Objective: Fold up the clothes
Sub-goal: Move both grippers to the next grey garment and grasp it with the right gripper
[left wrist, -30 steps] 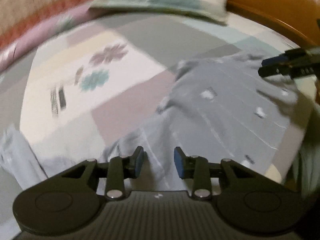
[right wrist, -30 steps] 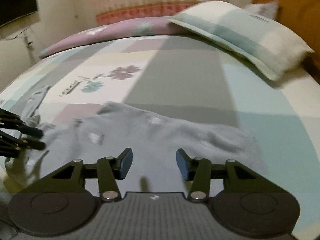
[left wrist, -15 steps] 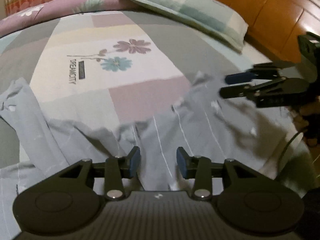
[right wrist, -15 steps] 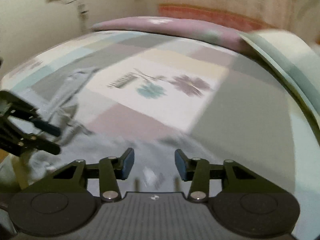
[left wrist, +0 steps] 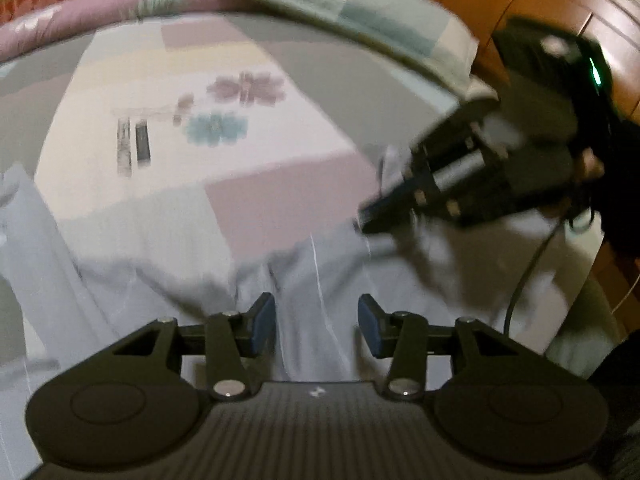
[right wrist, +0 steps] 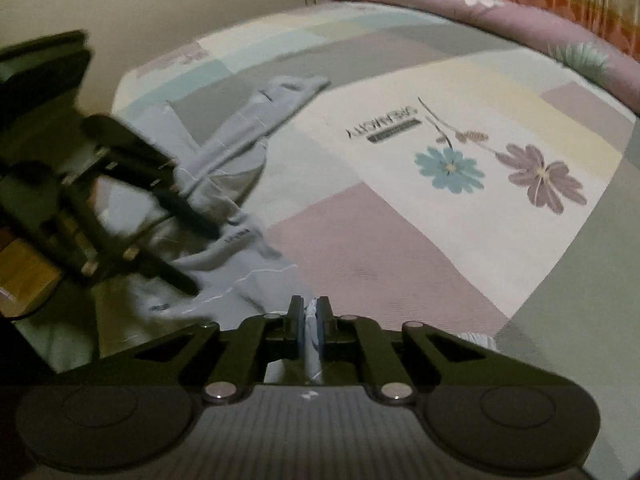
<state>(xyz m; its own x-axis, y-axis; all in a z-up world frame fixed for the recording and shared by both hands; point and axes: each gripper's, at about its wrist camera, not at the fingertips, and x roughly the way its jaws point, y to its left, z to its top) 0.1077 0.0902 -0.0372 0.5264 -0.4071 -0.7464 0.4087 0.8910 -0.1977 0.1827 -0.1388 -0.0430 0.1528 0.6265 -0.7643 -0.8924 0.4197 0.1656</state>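
- looking along the left gripper [left wrist: 316, 330]: its jaws have just been widening and stand apart over the grey garment [left wrist: 312, 272], gripping nothing; the garment lies rumpled and unfolded on the bedspread [left wrist: 280, 184].
- right wrist view: the right gripper [right wrist: 311, 322] has just pinched shut on a ridge of the garment [right wrist: 224, 160]; a sleeve trails away, so the folding looks barely begun.

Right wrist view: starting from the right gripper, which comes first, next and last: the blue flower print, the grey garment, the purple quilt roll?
1. Grey garment: a fold is pinched in the right gripper, the rest spreads left.
2. Blue flower print: mid-bed, right of centre.
3. Purple quilt roll: along the far edge.
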